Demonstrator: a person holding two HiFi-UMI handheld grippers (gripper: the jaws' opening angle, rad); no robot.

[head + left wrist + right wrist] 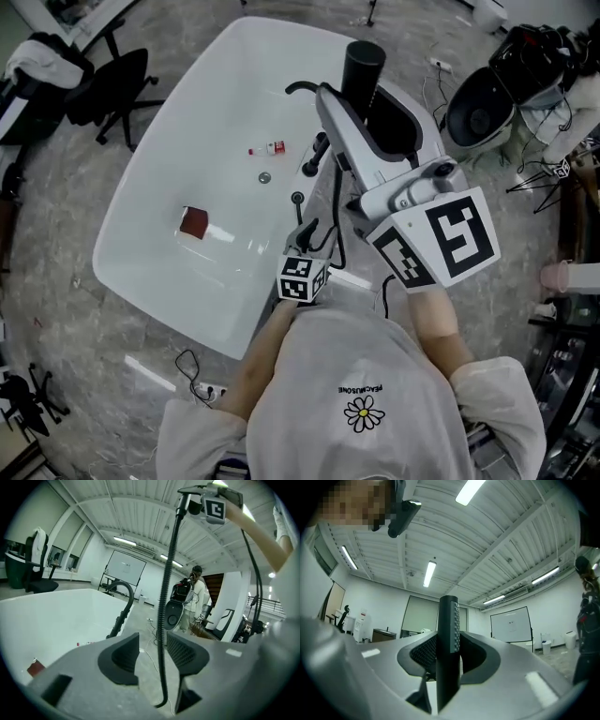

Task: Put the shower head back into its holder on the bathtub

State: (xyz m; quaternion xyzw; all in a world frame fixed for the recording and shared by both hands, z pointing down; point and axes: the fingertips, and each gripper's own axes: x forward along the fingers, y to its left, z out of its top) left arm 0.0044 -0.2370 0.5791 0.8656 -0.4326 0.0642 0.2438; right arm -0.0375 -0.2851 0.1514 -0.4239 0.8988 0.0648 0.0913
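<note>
The black shower head (364, 64) stands upright in my right gripper (366, 98), raised over the far right rim of the white bathtub (150, 272). In the right gripper view that gripper (449, 651) is shut on the shower head's handle (449, 620) and points up at the ceiling. The black ribbed hose (169, 564) hangs down from it and passes between the jaws of my left gripper (152, 646), which are open and not touching it. My left gripper (305, 246) is lower, by the tub's near right rim. A black curved faucet (123, 599) stands on the rim.
Inside the tub lie a red object (194, 223), a small bottle (272, 148) and the drain (264, 177). A black office chair (117, 94) stands at the far left and a round black device (478, 112) at the far right. A cable (192, 370) lies on the floor.
</note>
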